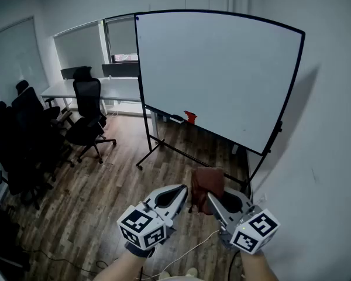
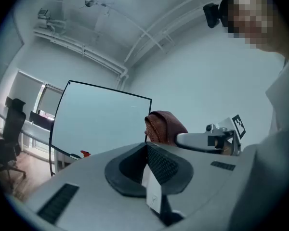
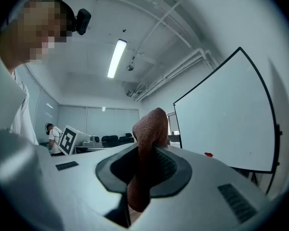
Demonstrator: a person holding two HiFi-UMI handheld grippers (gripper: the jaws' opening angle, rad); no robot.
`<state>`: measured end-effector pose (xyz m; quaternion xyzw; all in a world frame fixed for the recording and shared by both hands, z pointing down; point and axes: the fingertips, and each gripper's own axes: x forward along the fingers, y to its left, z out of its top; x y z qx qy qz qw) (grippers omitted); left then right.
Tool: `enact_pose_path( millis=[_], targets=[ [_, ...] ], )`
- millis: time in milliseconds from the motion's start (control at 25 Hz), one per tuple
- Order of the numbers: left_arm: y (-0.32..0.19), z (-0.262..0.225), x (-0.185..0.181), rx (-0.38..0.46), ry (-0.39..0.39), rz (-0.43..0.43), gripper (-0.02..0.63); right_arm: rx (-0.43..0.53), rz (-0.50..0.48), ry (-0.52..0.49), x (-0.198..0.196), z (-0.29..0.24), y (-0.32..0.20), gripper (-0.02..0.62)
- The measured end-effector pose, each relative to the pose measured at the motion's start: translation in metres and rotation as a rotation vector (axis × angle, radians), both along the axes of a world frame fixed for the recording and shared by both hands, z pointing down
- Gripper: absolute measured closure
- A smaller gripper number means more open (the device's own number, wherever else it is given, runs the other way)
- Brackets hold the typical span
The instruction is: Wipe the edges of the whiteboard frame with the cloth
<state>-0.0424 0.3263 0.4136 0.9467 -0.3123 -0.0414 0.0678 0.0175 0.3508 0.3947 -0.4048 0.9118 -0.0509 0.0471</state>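
At the far left, office chairs (image 1: 86, 115) stand by a long worktop (image 1: 76, 88), well apart from the job. Right of them the whiteboard (image 1: 222, 75) stands on its wheeled stand against the wall, its thin black frame (image 1: 141, 75) running all round. A small red thing (image 1: 190, 117), too small to identify, sits on the tray along its lower edge. Nearer the person, the left gripper (image 1: 180, 191) has its fingers pressed together on nothing and is held beside its partner. Just to its right, the brown cloth (image 1: 206, 185) stands up in a folded bunch, pinched between the fingers of the right gripper (image 1: 212, 199). The cloth is held in the air, well short of the board and touching no part of the frame. By the look of it, wiping has not begun and this is the approach with the cloth in hand. The next move calls for carrying the cloth up to one edge of the frame, pressing its free fold against the black strip, then drawing it along.
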Motion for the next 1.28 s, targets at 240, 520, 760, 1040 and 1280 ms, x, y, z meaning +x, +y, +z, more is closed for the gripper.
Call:
enact_pose_path(
  millis=[240, 520, 760, 1040, 1280],
  targets=[
    [0.001, -0.004, 0.004, 0.002, -0.002, -0.005, 0.597, 0.002, -0.003, 0.002, 0.004, -0.003, 0.001, 0.538],
    [-0.002, -0.001, 0.009, 0.008, -0.025, -0.019, 0.597, 0.011, -0.007, -0.033, 0.012, -0.007, -0.001, 0.538],
    [-0.003, -0.011, 0.026, 0.028, -0.043, -0.029, 0.597, 0.034, 0.005, -0.044, 0.031, -0.021, 0.001, 0.538],
    [-0.011, -0.033, 0.041, 0.072, -0.044, -0.059, 0.597, 0.074, 0.022, -0.048, 0.06, -0.045, -0.003, 0.538],
    [-0.039, -0.029, 0.051, 0.069, -0.06, -0.085, 0.597, 0.058, -0.001, -0.063, 0.071, -0.036, -0.031, 0.538]
  ],
)
